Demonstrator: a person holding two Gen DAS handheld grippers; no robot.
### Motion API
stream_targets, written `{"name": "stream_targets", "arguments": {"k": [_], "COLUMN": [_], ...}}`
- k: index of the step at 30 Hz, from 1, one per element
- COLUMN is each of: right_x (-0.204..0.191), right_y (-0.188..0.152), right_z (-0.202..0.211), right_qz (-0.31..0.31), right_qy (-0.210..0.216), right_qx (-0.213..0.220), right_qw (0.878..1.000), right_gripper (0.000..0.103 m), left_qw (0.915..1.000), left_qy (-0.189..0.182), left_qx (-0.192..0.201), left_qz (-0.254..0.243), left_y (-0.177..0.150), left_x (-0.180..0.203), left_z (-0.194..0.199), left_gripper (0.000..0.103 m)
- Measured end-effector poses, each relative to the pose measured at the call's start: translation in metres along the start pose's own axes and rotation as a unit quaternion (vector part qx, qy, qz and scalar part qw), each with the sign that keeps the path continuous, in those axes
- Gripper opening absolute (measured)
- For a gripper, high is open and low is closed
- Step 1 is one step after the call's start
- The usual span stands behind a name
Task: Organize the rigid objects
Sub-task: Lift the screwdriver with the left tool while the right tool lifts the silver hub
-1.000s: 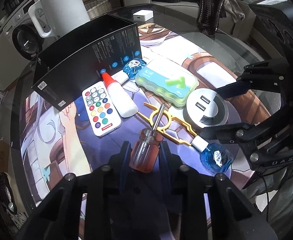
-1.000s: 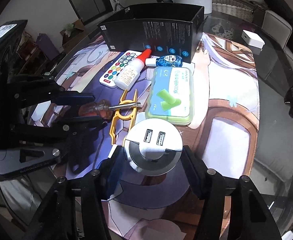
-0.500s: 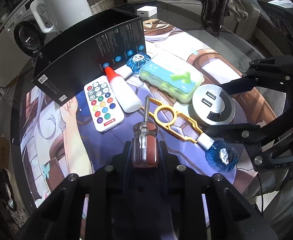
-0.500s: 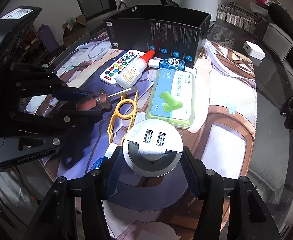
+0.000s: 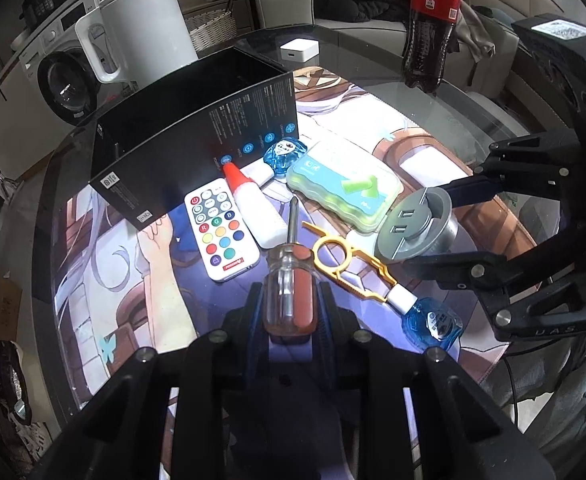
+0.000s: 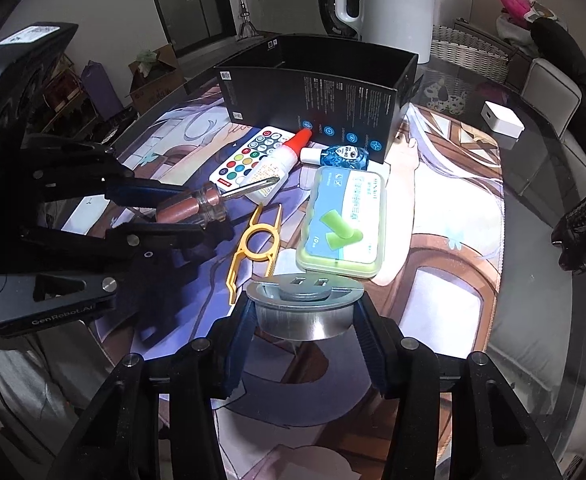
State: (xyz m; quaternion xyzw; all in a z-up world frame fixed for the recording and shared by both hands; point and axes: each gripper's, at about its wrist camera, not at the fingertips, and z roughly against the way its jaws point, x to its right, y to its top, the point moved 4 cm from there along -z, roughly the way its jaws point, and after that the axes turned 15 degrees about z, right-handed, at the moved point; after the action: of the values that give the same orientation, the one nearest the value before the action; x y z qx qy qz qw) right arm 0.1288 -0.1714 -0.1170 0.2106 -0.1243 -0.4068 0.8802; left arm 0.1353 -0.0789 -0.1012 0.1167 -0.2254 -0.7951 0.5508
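Fingers: my left gripper [image 5: 291,300] clamped on screwdriver [image 5: 290,280], right gripper [image 6: 303,314] clamped on USB hub [image 6: 304,302]. Carry both level, clear black box [image 6: 317,92] rim before lowering.

Your screwdriver [image 5: 289,280]: clear glossy plastic handle with a red-brown insert, bright smooth metal shaft. Your USB hub [image 6: 304,306]: brushed metal body, matt grey top. Black box [image 5: 197,148]: matt card with a slight sheen. Remote [image 5: 221,232]: smooth white plastic with coloured, rubbery-looking buttons. Glue bottle [image 5: 259,216]: white semi-gloss plastic, red cap. Earplug case [image 6: 343,220]: translucent green plastic, glossy. Yellow tool [image 6: 255,240]: matt plastic. Printed mat [image 6: 453,216]: smooth, low sheen. Table [image 6: 549,184]: reflective glass. Kettle [image 5: 141,24]: glossy white plastic.
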Motion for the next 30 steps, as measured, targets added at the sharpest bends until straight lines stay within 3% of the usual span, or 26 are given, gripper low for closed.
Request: {"name": "stream_targets", "arguments": {"k": [8, 16, 23, 30], "right_x": [0.002, -0.007, -0.016, -0.031], "right_y": [0.008, 0.025, 0.035, 0.032], "right_z": [0.016, 0.058, 0.106, 0.149], "right_qz": [-0.006, 0.010, 0.037, 0.063], "right_qy": [-0.002, -0.012, -0.040, -0.084], "right_qx": [0.035, 0.139, 0.251, 0.349], "right_qw": [0.999, 0.990, 0.966, 0.931], "right_gripper": [0.050, 0.050, 0.050, 0.050], "left_qw": [0.9992, 0.9911, 0.9737, 0.9525], "left_qy": [-0.013, -0.015, -0.023, -0.025], "left_qx": [0.036, 0.131, 0.226, 0.301], "left_qz": [0.009, 0.018, 0.023, 0.040], "left_y": [0.009, 0.023, 0.029, 0.031], "left_x": [-0.002, -0.006, -0.010, -0.020], "left_z": [0.018, 0.058, 0.099, 0.130], "left_gripper": [0.023, 0.023, 0.023, 0.023]}}
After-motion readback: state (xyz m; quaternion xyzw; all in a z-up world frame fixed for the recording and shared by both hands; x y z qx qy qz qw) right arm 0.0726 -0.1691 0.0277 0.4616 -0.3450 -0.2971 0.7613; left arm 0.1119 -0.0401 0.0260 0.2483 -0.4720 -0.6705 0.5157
